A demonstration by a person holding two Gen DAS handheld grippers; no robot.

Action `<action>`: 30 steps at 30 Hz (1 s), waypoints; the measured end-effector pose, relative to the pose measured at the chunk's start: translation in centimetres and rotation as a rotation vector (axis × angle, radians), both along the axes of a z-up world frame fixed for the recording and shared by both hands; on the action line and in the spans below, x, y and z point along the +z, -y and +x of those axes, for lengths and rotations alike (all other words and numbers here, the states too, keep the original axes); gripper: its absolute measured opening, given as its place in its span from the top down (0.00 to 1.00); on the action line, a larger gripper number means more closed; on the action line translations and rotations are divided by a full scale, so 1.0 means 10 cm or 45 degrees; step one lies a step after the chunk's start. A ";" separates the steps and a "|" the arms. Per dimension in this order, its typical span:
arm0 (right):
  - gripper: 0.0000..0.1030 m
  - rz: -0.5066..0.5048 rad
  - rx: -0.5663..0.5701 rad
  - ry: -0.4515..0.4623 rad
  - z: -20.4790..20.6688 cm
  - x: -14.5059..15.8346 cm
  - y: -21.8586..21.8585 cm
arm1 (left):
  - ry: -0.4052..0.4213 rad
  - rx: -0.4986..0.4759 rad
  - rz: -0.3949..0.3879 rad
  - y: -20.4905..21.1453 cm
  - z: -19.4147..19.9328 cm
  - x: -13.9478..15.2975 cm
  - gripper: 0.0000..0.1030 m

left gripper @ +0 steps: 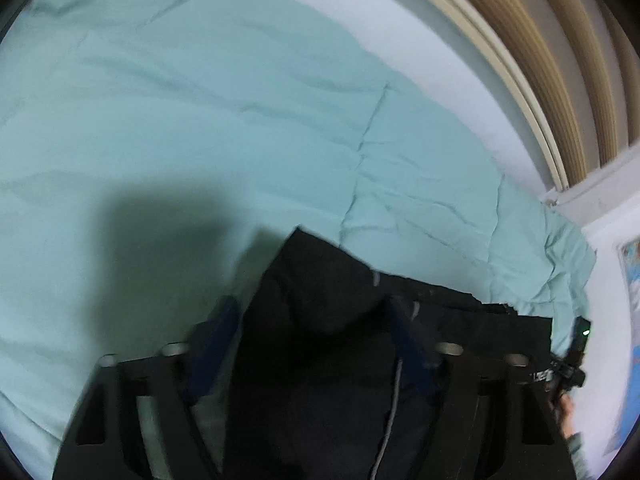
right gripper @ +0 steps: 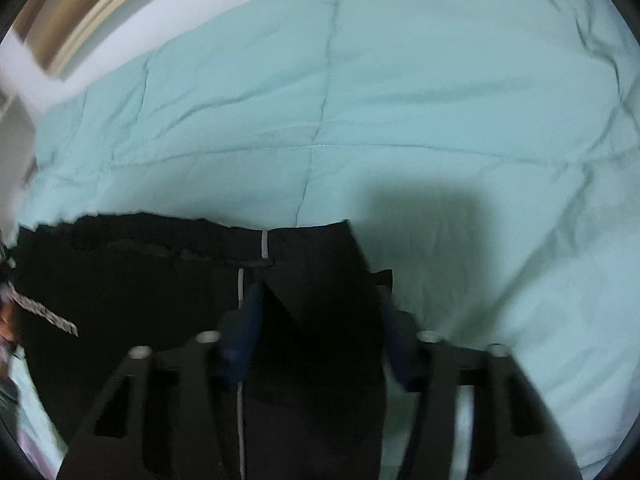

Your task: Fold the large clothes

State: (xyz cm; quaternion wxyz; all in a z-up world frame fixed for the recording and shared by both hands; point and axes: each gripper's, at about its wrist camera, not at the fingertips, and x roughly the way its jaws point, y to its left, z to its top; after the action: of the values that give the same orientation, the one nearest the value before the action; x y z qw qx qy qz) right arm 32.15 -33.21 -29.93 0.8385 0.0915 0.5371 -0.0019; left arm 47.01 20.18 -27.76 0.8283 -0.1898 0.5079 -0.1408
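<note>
Left black two-finger gripper with blue pads [left gripper: 316,344]: jaws spread fairly wide, a bunched corner of the large black fabric garment with thin grey piping [left gripper: 320,300] sitting between them; whether the pads actually pinch the cloth cannot be told from the blurred left wrist view. Garment held up over the pale mint quilted bedspread [left gripper: 200,100], peak of the corner rising just ahead of the left fingertips, rest of the cloth running off to the right toward the bedspread's right edge. Long axis of the garment: side to side, one straight hem spanning between the two grippers. Right black two-finger gripper with blue pads [right gripper: 320,320]: jaws likewise open wide, opposite corner of the same garment between the pads, folded flap pointing forward, grey piping seam just left of the left pad; grip again unclear. In the right wrist view, bulk of the cloth trailing left toward the bedspread's left edge, bare quilt ahead and to the right. Each gripper at its own end of the hem, so neither nearer overall. Likely next: carry both corners forward together, keeping the hem taut, and lay it onto the bedspread.
</note>
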 end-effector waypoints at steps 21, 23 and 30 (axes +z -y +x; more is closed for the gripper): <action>0.81 -0.150 -0.245 -0.118 0.77 -0.41 -0.13 | -0.099 0.189 0.156 0.01 0.53 -0.32 0.85; 0.80 -0.232 -0.210 -0.127 0.80 -0.45 -0.23 | -0.134 0.200 0.161 0.01 0.57 -0.43 0.77; 0.57 -0.152 -0.207 -0.184 0.79 -0.29 -0.11 | -0.098 0.203 0.145 -0.14 0.47 -0.10 0.57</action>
State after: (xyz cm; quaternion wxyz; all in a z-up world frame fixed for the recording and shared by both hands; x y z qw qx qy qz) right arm 40.08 -32.15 -32.86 0.7987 0.0844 0.5859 -0.1084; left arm 51.76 21.59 -28.74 0.8263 -0.1874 0.5297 -0.0379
